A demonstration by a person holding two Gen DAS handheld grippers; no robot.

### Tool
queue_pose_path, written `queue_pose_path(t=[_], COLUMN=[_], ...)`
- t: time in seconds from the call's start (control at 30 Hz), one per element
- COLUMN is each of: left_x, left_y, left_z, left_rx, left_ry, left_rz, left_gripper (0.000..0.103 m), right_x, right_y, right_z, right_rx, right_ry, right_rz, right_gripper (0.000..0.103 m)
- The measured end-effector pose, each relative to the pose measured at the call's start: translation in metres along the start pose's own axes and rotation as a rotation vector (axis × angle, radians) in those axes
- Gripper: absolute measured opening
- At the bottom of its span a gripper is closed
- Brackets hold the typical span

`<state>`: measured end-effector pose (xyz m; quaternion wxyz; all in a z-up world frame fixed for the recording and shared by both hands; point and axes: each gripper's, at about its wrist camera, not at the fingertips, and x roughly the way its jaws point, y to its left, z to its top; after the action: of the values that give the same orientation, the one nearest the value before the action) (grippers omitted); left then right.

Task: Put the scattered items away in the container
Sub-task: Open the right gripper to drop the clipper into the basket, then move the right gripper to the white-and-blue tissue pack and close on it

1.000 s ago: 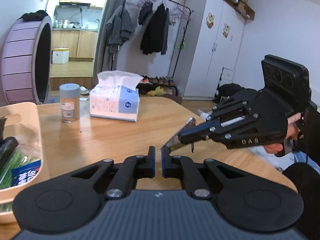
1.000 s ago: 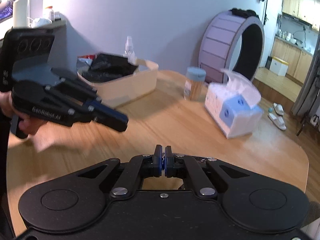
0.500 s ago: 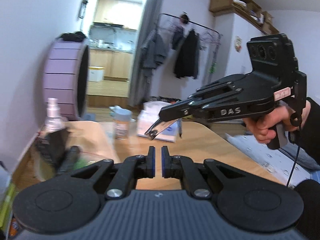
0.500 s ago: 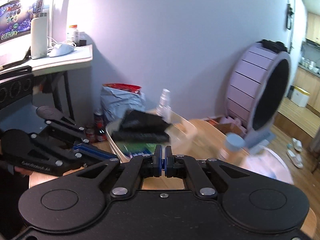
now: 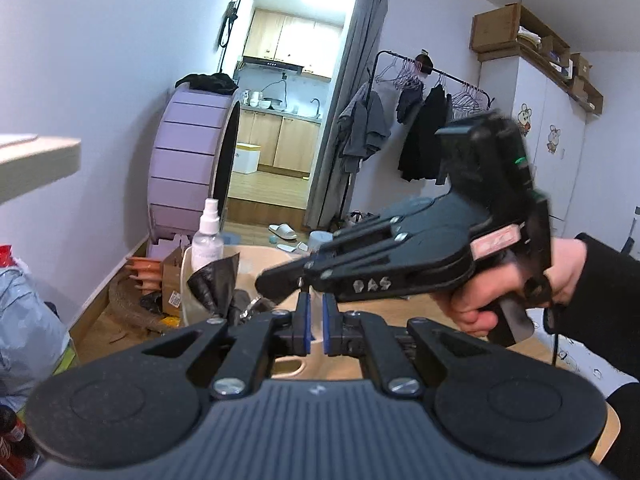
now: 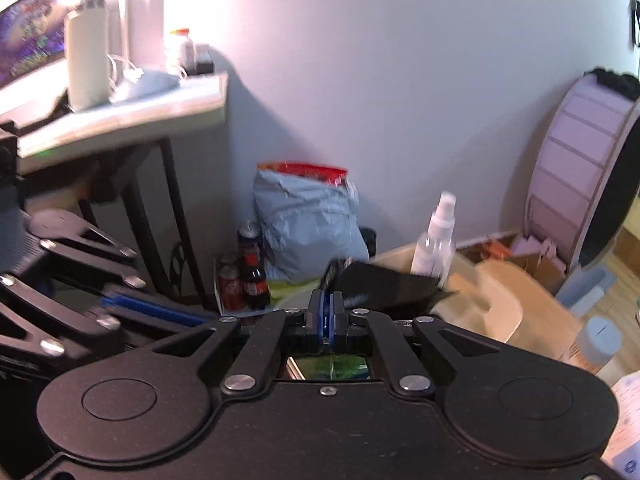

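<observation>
The beige container stands on the wooden table and holds a clear spray bottle, a black bag and a green packet. It also shows in the right wrist view. My left gripper hovers at the container's near edge, its blue pads a small gap apart with nothing between them. My right gripper is above the container, jaws closed tight; in the left wrist view its tip reaches over the container. What it pinches is hidden.
A purple wheel leans on the wall behind the table. A desk, a grey bag and drink bottles stand on the floor to the left. A blue-lidded jar is at the right.
Both grippers have swung left from the table's middle toward the container. The right gripper has moved over the container, tip angled down. The tissue box has left the left view.
</observation>
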<state>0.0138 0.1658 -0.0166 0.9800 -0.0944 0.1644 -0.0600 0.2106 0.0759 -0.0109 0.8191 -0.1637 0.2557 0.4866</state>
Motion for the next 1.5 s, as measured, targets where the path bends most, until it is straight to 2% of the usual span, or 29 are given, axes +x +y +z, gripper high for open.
queue_pose_path(t=[0.13,0.2,0.27,0.6,0.67,0.73,0.8,0.87,0.93,1.0,1.23,1.33,1.5], left_x=[-0.001,-0.001,-0.001,0.001,0.005,0.011,0.019,0.029,0.041,0.054,0.108,0.129,0.156], left_y=[0.008,0.012,0.014,0.003,-0.002,-0.008,-0.017,-0.028,-0.039,-0.050,-0.077,-0.084,-0.089], left_z=[-0.003,-0.001,0.000,0.013,0.016,0.019,0.022,0.025,0.029,0.034,0.044,0.043,0.038], left_rx=[-0.029,-0.053,-0.064,-0.063,-0.064,-0.069,-0.062,-0.048,-0.036,-0.029,-0.038,-0.042,-0.051], left_ry=[0.007,0.014,0.016,0.007,0.012,0.014,0.006,-0.001,-0.001,0.004,0.025,0.035,0.054], left_rz=[0.015,0.038,0.047,0.085,0.086,0.083,0.074,0.064,0.043,0.021,-0.016,-0.034,-0.049], left_gripper=[0.005,0.006,0.007,0.010,0.015,0.023,0.037,0.042,0.044,0.047,0.056,0.058,0.059], right_x=[0.006,0.001,-0.008,-0.054,-0.063,-0.076,-0.089,-0.102,-0.115,-0.127,-0.151,-0.152,-0.143], right_y=[0.005,0.003,0.004,-0.017,-0.025,-0.035,-0.044,-0.056,-0.069,-0.083,-0.134,-0.156,-0.194], right_z=[-0.012,-0.015,-0.016,-0.027,-0.033,-0.041,-0.049,-0.057,-0.065,-0.074,-0.103,-0.119,-0.144], right_rx=[0.000,0.009,0.007,0.084,0.109,0.133,0.151,0.174,0.198,0.219,0.283,0.304,0.328], right_ry=[0.026,0.020,-0.003,-0.023,-0.027,-0.034,-0.041,-0.045,-0.049,-0.063,-0.087,-0.091,-0.097], right_rz=[-0.054,-0.079,-0.104,-0.168,-0.183,-0.216,-0.259,-0.292,-0.331,-0.379,-0.509,-0.541,-0.550], right_gripper=[0.010,0.041,0.059,0.059,0.060,0.064,0.071,0.072,0.074,0.085,0.097,0.102,0.103])
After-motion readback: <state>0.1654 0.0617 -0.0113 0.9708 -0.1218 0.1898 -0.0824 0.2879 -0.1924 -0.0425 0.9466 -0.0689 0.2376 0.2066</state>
